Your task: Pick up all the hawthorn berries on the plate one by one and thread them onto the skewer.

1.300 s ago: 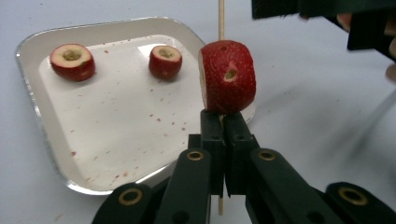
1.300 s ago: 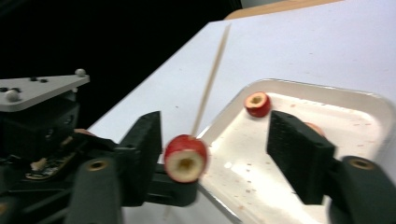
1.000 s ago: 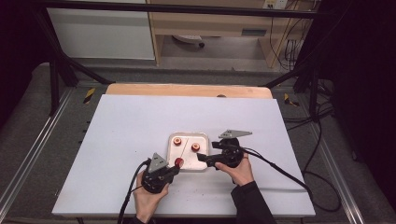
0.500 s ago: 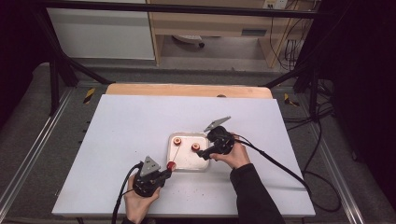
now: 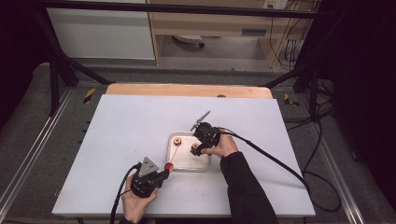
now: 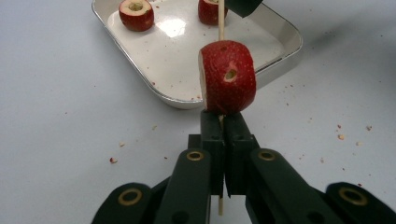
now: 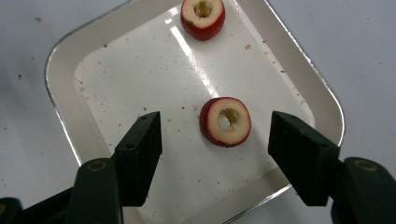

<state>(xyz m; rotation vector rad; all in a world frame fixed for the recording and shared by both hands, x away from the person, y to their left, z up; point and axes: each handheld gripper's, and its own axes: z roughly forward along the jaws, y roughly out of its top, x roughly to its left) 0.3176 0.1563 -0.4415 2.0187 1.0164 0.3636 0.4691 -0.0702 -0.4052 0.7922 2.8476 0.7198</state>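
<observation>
My left gripper [image 6: 223, 121] is shut on a thin wooden skewer [image 6: 221, 23] that runs through a red cored fruit piece [image 6: 227, 77] just above the jaws. In the high view this gripper [image 5: 163, 171] sits near the table's front, with the skewered piece [image 5: 168, 166] at the tray's near left corner. My right gripper [image 7: 215, 125] hovers over the white tray [image 7: 60, 70], jaws open and just closing, either side of a red cored fruit ring [image 7: 226, 121] without touching it. A second ring [image 7: 202, 16] lies farther in the tray. From above, the right gripper [image 5: 197, 150] is over the tray [image 5: 205, 167].
The tray sits mid-table on a white board [image 5: 116, 130], with fruit crumbs scattered around it. A wooden strip [image 5: 187, 90] runs along the far edge. Cables trail from both grippers toward the front and right. Open board lies to the left and behind the tray.
The right gripper has moved from the tray's right edge to over the tray, and its jaws have narrowed. The left gripper with the skewer has shifted only slightly.
</observation>
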